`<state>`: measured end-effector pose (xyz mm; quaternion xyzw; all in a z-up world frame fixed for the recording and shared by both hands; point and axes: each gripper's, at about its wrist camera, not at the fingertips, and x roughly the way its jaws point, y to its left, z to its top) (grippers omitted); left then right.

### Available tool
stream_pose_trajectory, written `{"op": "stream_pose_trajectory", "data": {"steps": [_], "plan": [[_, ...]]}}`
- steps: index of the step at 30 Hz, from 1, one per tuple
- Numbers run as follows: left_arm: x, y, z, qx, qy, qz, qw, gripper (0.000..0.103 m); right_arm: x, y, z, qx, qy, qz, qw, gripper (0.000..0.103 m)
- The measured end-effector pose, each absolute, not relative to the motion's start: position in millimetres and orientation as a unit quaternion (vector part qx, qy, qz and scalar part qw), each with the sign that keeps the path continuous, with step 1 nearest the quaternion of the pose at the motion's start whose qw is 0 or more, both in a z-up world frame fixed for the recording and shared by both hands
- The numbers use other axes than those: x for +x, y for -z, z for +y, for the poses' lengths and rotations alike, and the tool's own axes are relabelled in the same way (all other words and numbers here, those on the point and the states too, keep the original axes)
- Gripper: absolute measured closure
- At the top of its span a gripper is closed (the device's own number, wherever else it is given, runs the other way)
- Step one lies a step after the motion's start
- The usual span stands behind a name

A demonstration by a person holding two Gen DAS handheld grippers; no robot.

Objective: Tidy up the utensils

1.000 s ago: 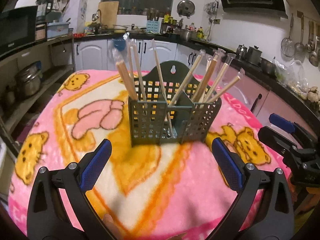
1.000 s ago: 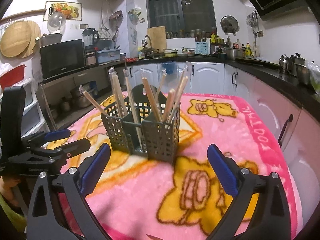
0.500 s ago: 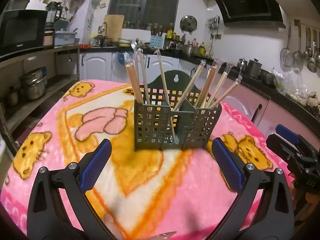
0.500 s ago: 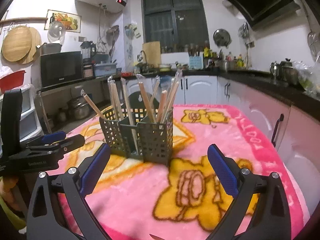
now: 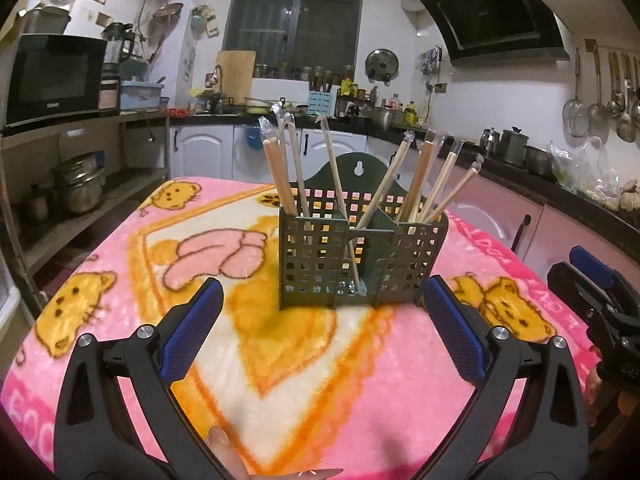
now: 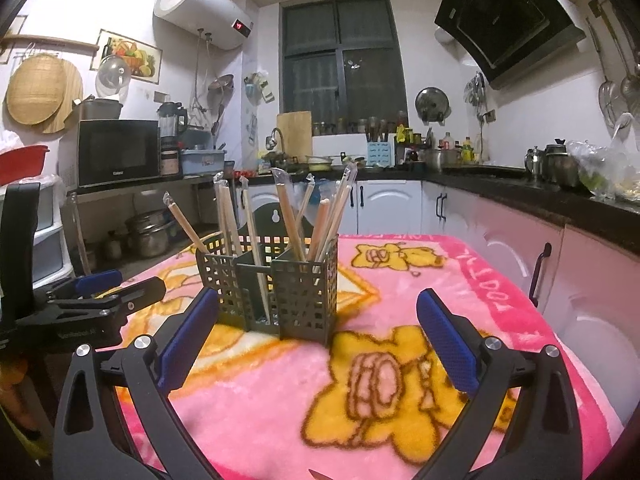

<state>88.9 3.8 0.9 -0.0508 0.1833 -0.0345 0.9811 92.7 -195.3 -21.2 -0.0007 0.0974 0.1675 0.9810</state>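
A dark green perforated utensil holder (image 5: 352,258) (image 6: 276,286) stands upright on the pink cartoon blanket (image 5: 240,340) (image 6: 460,280). Several wrapped wooden chopsticks (image 5: 418,178) (image 6: 290,216) lean in its three compartments. My left gripper (image 5: 322,326) is open, low over the blanket and short of the holder, nothing between its blue pads (image 5: 192,330). My right gripper (image 6: 316,334) is open too and empty, in front of the holder's right corner. Each gripper also shows at the edge of the other's view: the right gripper (image 5: 600,292) and the left gripper (image 6: 100,292).
A kitchen counter (image 6: 540,196) with pots and bottles runs along the back and right. Shelves with a microwave (image 6: 118,152) and steel pots (image 5: 78,186) stand on the left. A fingertip (image 5: 224,450) shows at the bottom edge of the left wrist view.
Both grippers have dropped lower and tilted up, so the holder sits lower in view and more of the wall and ceiling shows. Both stayed open; nothing was taken.
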Motion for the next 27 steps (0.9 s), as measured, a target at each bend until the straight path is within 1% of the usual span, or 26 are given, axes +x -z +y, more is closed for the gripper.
{"op": "stream_pose_trajectory", "data": {"steps": [6, 27], "plan": [[87.3, 3.7, 6.1, -0.051, 0.032, 0.169, 0.984, 0.011, 88.8, 28.8, -191.9, -0.011, -0.160, 0.087, 0.983, 0.007], [92.6, 13.3, 7.4, -0.057, 0.029, 0.182, 0.981, 0.011, 86.6, 32.7, -185.9, -0.018, -0.159, 0.090, 0.983, 0.007]]}}
